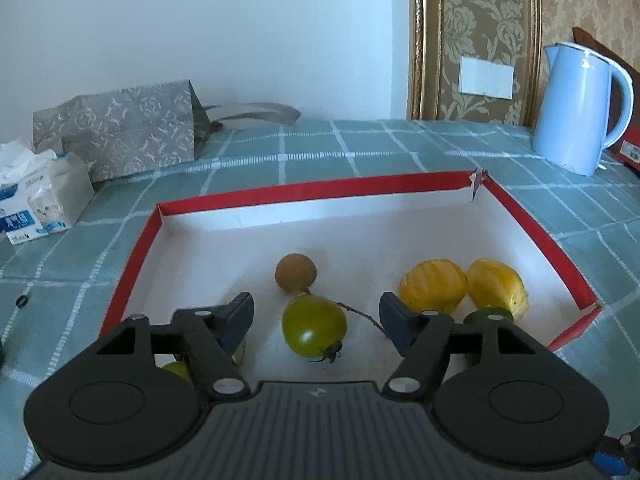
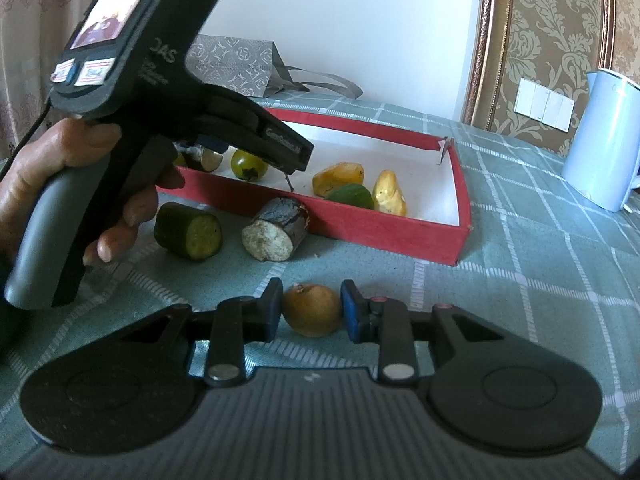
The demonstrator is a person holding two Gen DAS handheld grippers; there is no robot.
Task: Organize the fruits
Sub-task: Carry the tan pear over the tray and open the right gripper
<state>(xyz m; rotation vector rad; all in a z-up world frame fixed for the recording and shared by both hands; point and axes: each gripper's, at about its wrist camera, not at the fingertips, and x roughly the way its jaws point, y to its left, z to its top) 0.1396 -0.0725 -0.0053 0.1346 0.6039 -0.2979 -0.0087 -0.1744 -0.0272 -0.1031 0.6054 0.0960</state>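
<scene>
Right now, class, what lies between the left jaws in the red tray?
In the left wrist view, a green tomato sits on the floor of the red tray between the open jaws of the left gripper, untouched.

The left gripper [image 1: 316,320] is showing a black body with two round, disc-like housings at its lower corners, a ribbed grey panel between them bearing a small white mark, and angular black linkage arms pinned with silver round-headed screws. Its fingers [image 1: 239,322] are wearing dark navy pads. Seen from the right wrist camera, this same tool is carrying a pistol-style handle in grey and black, a small lit screen on top with two labelled buttons under it, white lettering along the side, and a black cable trailing from the rear. The right gripper [image 2: 308,316] is sharing that build, its fingers [image 2: 352,312] showing brighter blue pads and reddish pins.
</scene>
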